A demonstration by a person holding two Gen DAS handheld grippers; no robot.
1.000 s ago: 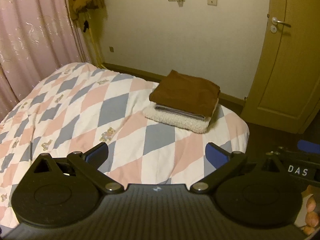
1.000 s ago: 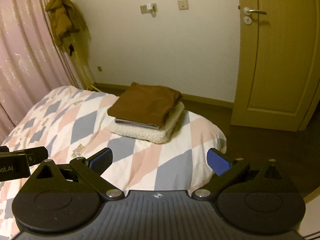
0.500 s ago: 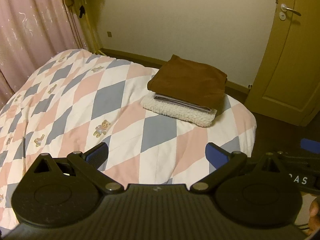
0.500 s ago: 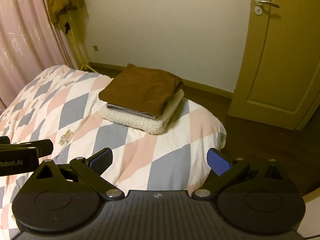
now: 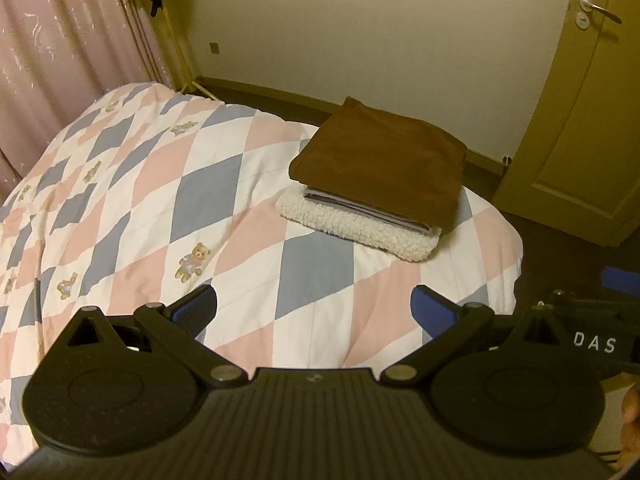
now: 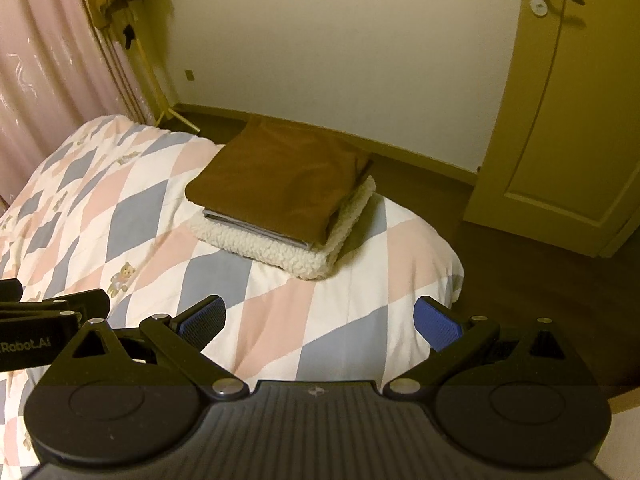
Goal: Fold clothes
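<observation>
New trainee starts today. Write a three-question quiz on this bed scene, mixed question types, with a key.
1. True or false: the brown folded garment lies on top of the stack.
2. What lies at the bottom of the stack: A) the white fleece item, B) a pillow, C) a towel rack?
3. Fill in: the jaws of the left gripper and the right gripper are both ____ and hold nothing.

Key
1. True; a thin grey folded piece sits between it and the fleece.
2. A; it rests on the diamond-patterned quilt.
3. open
</observation>
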